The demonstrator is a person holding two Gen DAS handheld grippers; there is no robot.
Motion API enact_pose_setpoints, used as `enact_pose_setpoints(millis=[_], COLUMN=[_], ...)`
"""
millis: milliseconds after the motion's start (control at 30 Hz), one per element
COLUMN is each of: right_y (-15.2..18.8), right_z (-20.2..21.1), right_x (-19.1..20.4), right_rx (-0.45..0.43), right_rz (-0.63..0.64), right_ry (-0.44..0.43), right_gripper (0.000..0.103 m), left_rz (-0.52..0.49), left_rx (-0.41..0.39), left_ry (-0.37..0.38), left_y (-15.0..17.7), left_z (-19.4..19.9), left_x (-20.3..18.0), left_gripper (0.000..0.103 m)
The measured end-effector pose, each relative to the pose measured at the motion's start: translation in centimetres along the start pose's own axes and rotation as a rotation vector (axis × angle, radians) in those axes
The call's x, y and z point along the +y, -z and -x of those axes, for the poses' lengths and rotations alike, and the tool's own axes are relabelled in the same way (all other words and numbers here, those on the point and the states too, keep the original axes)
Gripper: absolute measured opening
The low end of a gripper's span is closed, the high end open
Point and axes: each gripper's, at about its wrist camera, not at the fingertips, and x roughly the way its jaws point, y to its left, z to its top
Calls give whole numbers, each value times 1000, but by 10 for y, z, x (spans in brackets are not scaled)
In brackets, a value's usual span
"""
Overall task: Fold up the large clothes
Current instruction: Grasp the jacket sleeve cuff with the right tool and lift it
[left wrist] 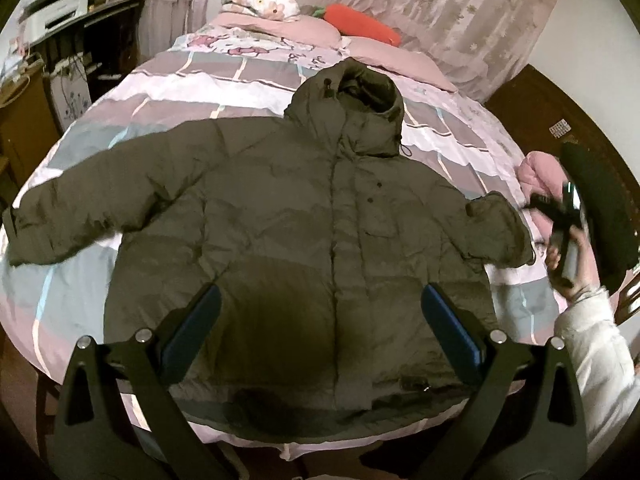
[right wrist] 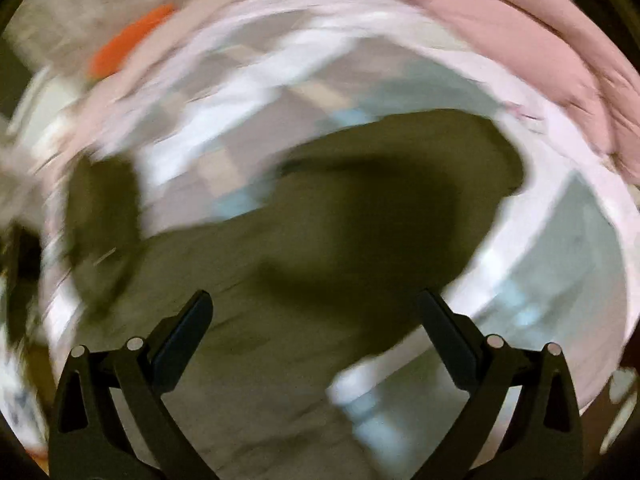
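Olive-green quilted fabric fills the left wrist view: a hooded puffer jacket (left wrist: 320, 216) lies front-up and spread flat on a bed (left wrist: 168, 92) covered with a pink, grey and white checked duvet. Its hood (left wrist: 360, 100) points toward the pink pillows (left wrist: 304, 30), where an orange carrot-shaped plush (left wrist: 362, 26) rests. One sleeve (left wrist: 92, 216) stretches out straight toward the left edge of the picture, while the other sleeve (left wrist: 500, 232) is bent, its cuff lying near the bed's right side. The left gripper (left wrist: 320, 312) hovers above the jacket's lower half with its blue-padded fingers (left wrist: 192, 328) spread wide and nothing between them. At the right edge, the person's hand (left wrist: 572, 264), in a white sleeve, holds the right gripper (left wrist: 544, 204) just beside the bent cuff; blur hides how far it is open there. A dark desk with a white printer (left wrist: 60, 8) stands left of the bed.

From the right wrist, everything is heavily smeared by motion. The right gripper (right wrist: 316, 312) has its fingers (right wrist: 188, 328) wide apart and empty, above the jacket (right wrist: 320, 260), whose olive sleeve end (right wrist: 460, 152) lies on the duvet (right wrist: 560, 240). An orange streak, the plush (right wrist: 128, 44), shows at the upper left.
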Motion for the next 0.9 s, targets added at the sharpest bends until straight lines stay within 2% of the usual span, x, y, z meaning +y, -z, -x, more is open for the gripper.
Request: enact_pose_setpoints(millis=[133,200,267,333,367,400,433,500,533,600,700,767,800,833,900], right_y=[-11,-10,-10,-9,-9,-13,-11,-14,-19,-23,-24,-22,-19,-10,7], right_z=[-30,-38,-42,-49,-53,-57,-54,-46,-44,-10,46,81,96,122,147], right_x=[-92,-106,-106,-101,-99,-106,-104,-106,-111,-118,-108,-80,-66,-37,20], right_rx=[61,88,108,142,152,146,132,89,47,-96,-240,-303,-330,-364,-388], right_rz=[-357,-403,-417,-425,-420,-414,-407,-446,-474,-525,-487,-398,-338,-214,-28], right_ry=[-194,-194,-198,-213,-208,-204,-191,-228,-240,-266,-328,-383,-398,-413,-443], right_gripper=[102,102,95,83,80,65,37,8,6,4,3,3,3,3,3], left_rz=[27,38,40,26,5,-6,-19,-36,-38,-31,-17,-2,4,12,36], left_rx=[26,47,74,85,90,91,91,85,78,64,59,54,53,52,51], left_ry=[-8,-3,6,6,-3,-10,-21,-36,-39,-43,-37,-28,-25,-20,-8], left_y=[-6,-7,-7,-6,-5,-6,-7,-9,-10,-12,-13,-13,-13,-13,-13], left_z=[-11,-19,-27,-31,-33,-33,-34,-32,-30,-26,-22,-20,-20,-20,-18], left_x=[1,-1,-5,-10,-15,-17,-18,-19,-19,-15,-8,-2,0,2,8], left_gripper=[101,101,101,101,101,101,101,101,101,101,101,101,101,101,101])
